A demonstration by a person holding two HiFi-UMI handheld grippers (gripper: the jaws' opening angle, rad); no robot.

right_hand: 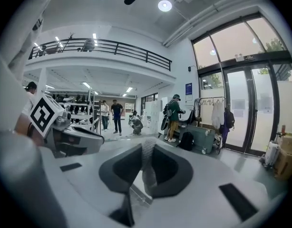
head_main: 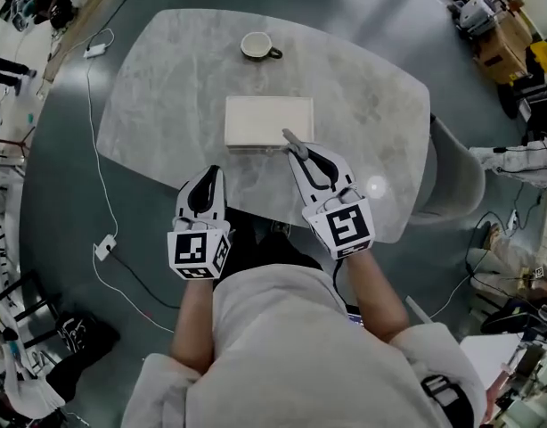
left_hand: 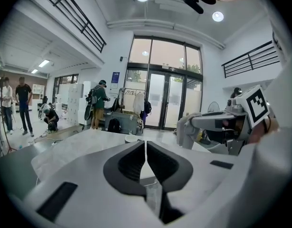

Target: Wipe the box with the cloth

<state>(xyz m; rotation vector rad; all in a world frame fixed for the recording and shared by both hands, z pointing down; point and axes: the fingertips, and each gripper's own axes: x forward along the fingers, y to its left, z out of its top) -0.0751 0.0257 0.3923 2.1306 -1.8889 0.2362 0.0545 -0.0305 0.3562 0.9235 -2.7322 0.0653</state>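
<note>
A flat white box (head_main: 269, 121) lies in the middle of the grey marble table (head_main: 158, 78). My right gripper (head_main: 294, 145) is at the box's near right edge, shut on a narrow strip of grey cloth (head_main: 289, 136) that sticks out past its tips over the box's rim. In the right gripper view the cloth (right_hand: 147, 167) stands pinched between the dark jaws of the right gripper (right_hand: 147, 161). My left gripper (head_main: 212, 173) hovers over the table's near edge, left of the box and apart from it. Its jaws are shut on nothing, as the left gripper (left_hand: 145, 158) shows in its own view.
A white cup (head_main: 258, 45) stands on the table beyond the box. A grey chair (head_main: 456, 172) is at the table's right. A white cable (head_main: 100, 185) runs over the floor at the left. Several people (right_hand: 173, 115) stand in the hall behind.
</note>
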